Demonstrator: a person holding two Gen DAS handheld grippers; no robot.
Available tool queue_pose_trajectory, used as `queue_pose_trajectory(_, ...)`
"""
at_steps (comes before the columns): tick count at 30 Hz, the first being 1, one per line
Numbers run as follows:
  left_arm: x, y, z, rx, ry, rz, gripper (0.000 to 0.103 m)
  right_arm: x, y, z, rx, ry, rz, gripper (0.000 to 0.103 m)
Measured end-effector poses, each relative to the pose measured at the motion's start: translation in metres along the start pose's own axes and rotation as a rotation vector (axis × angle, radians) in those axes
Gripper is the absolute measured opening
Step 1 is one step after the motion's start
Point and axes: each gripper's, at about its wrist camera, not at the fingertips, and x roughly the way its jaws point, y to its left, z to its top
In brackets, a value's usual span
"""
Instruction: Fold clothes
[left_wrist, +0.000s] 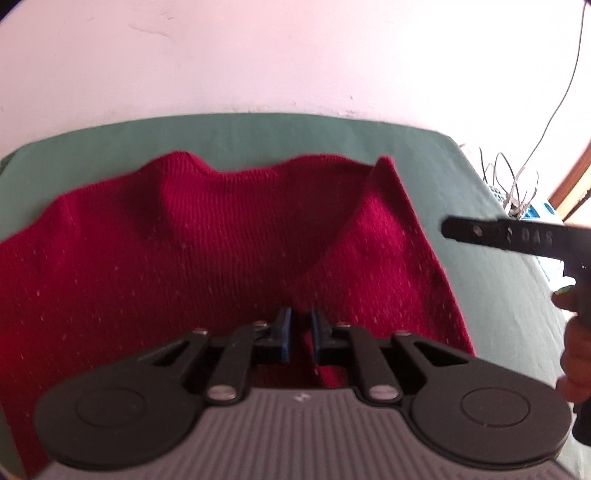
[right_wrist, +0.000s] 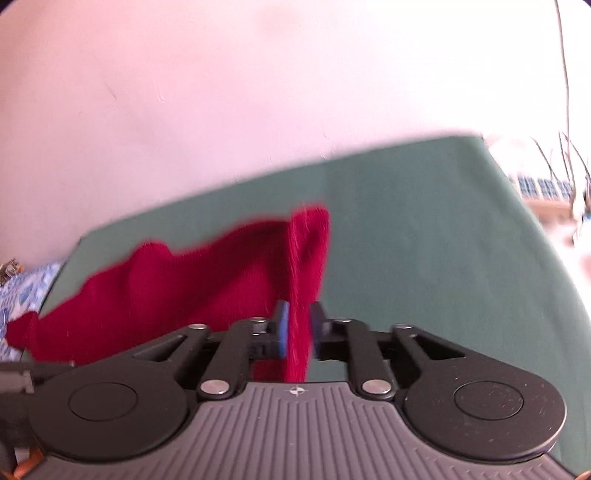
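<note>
- Knitwear: red sweater lay spread across the green worktop, lifted along its near edge.
- Left tool clenched on that hem.
- Right tool grasped the sweater's right edge, pulling it upright.

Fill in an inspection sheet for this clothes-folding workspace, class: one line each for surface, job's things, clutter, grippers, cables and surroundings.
Surface: green cloth covering the table.
Job's things: one red knitted garment, rumpled, partly lifted.
Clutter: nothing seen on the green cloth.
Grippers: left gripper closed on a garment fold; right gripper pinching a raised garment edge.
Cables: thin cables hanging beyond the table's right end.
Surroundings: pale wall; blue patterned fabric beside the table.
</note>
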Motion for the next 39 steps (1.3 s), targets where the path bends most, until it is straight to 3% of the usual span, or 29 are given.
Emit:
queue_pose_trajectory(6, 0.015, 0.002, 0.008, -0.036, 0.018, -0.015, 0.008, 0.041, 0.022, 0.005, -0.142, 0.016, -0.064, 0.023)
queue_pose_trajectory(8, 0.016, 0.003, 0.008, -0.04, 0.015, -0.02, 0.007, 0.049, 0.02, 0.002, -0.145, 0.023, -0.063, 0.008)
queue_pose_trajectory(10, 0.016, 0.003, 0.007, -0.037, 0.014, -0.02, 0.008, 0.041, 0.012, 0.001, -0.107, 0.009, -0.044, 0.004)
queue_pose_trajectory(13, 0.012, 0.002, 0.006, -0.041, 0.009, -0.023, 0.007, 0.026, 0.002, 0.006, -0.046, -0.043, -0.049, 0.004)
queue_pose_trajectory(17, 0.015, -0.003, 0.006, -0.013, 0.004, -0.011, 0.007, 0.043, -0.009, 0.0, -0.056, 0.033, -0.155, 0.004)
queue_pose_trajectory(20, 0.015, -0.004, 0.006, -0.003, 0.004, -0.006, 0.007, 0.045, -0.015, -0.003, -0.038, 0.026, -0.133, 0.004)
queue_pose_trajectory(25, -0.001, 0.001, 0.009, 0.001, -0.034, -0.001, 0.007, 0.028, -0.017, 0.008, -0.026, -0.058, -0.105, 0.024)
queue_pose_trajectory(27, -0.008, 0.003, 0.011, -0.009, -0.057, 0.0, 0.007, 0.028, -0.011, 0.011, -0.075, -0.089, -0.156, 0.024)
queue_pose_trajectory(31, -0.015, -0.003, 0.016, 0.006, -0.082, -0.03, 0.007, 0.034, 0.0, 0.013, -0.095, -0.098, -0.039, 0.015)
queue_pose_trajectory(34, -0.003, -0.017, 0.017, 0.036, -0.057, -0.045, 0.009, 0.054, 0.005, 0.015, -0.101, -0.04, -0.022, 0.012)
queue_pose_trajectory(37, 0.013, -0.022, 0.012, 0.064, -0.024, -0.034, 0.009, 0.07, -0.008, 0.019, -0.068, -0.021, -0.106, 0.004)
queue_pose_trajectory(39, 0.016, -0.025, 0.008, 0.08, -0.034, -0.027, 0.01, 0.074, -0.022, 0.021, -0.028, -0.014, -0.118, 0.013)
